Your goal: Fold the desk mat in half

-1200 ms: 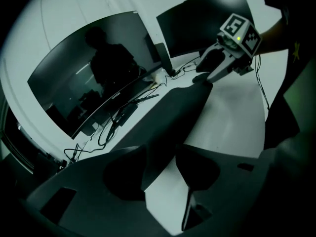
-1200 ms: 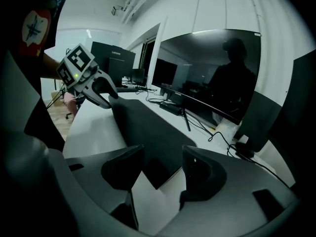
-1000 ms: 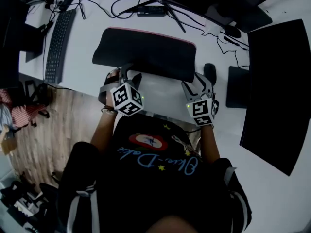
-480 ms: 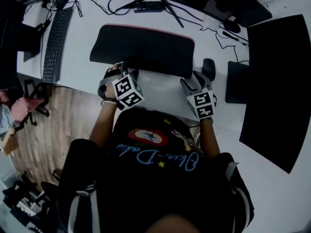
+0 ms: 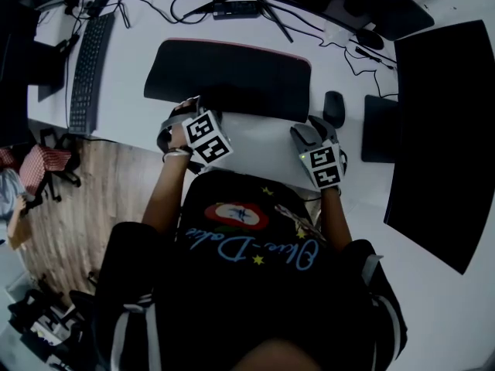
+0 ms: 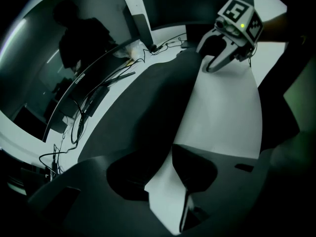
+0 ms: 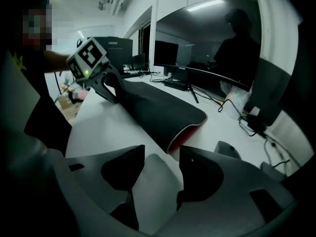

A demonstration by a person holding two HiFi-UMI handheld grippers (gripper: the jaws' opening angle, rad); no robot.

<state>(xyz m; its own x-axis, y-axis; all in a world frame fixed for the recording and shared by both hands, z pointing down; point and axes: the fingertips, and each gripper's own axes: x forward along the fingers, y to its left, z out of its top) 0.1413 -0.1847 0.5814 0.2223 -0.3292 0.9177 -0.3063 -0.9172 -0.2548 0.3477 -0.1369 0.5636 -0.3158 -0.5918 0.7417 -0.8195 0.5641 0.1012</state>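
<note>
The black desk mat [image 5: 228, 76] lies doubled over on the white desk [image 5: 255, 141], with a red edge along its far side. In the right gripper view its rounded end [image 7: 168, 110] shows red inside the fold. My left gripper [image 5: 188, 110] is at the mat's near left edge. Its jaws [image 6: 165, 174] are closing, one over the mat [image 6: 148, 107] and one over bare desk, and nothing is pinched between them. My right gripper [image 5: 309, 136] stands open just short of the mat's near right corner, with only desk between its jaws [image 7: 160, 169].
A keyboard [image 5: 89, 68] lies at the far left and a mouse [image 5: 334, 108] just right of the mat. A small dark pad [image 5: 379, 137] and a large black panel [image 5: 441, 145] lie to the right. Cables [image 5: 232, 6] and a curved monitor [image 7: 207, 38] run along the back.
My left gripper has moved forward to the mat's near edge and its jaws have narrowed. My right gripper has shifted slightly forward.
</note>
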